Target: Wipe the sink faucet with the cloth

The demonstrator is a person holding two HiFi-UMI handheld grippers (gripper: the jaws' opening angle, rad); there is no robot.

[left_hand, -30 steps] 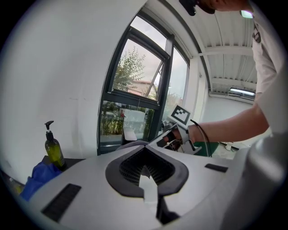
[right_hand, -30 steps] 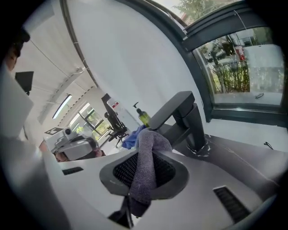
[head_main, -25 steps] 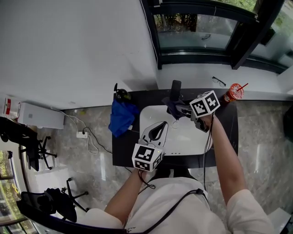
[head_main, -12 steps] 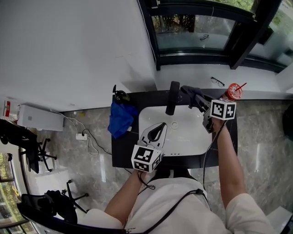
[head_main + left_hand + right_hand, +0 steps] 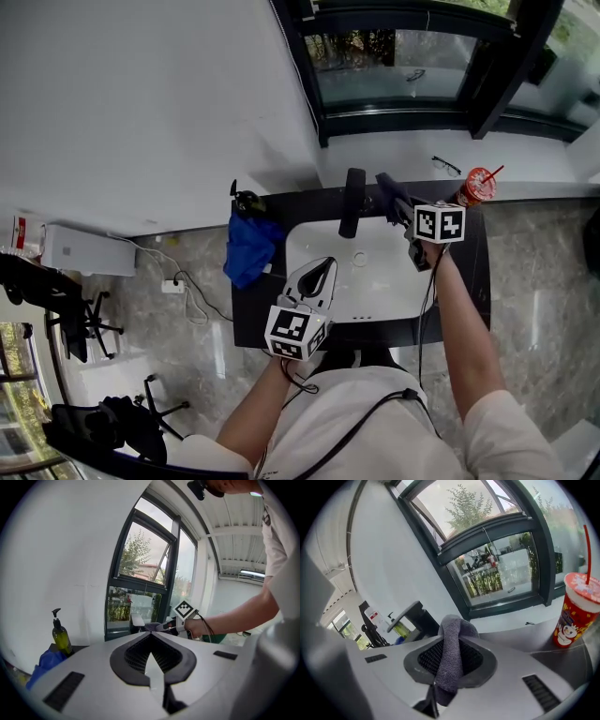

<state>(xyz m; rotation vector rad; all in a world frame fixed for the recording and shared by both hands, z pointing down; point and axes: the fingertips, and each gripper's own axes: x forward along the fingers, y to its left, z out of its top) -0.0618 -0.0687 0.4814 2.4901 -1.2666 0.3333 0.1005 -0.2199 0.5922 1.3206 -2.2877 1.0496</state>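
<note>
Gripping a grey cloth [image 5: 451, 658], the right gripper [image 5: 398, 208] had its jaws closed on a fold that bulged up between them. In the head view it sat right of centre, over the sink's [image 5: 300, 239] back right corner. The cloth was just right of the black faucet [image 5: 352, 202], with a gap between them. A red cup [image 5: 478, 187] with a straw stood on the dark worktop [image 5: 248, 309], further right. The left gripper [image 5: 152, 639] was below centre, over the sink's front left edge, its jaws pressed together with nothing between them. A soap bottle [image 5: 61, 637] and a blue bundle [image 5: 248, 246] sat at the worktop's left end.
</note>
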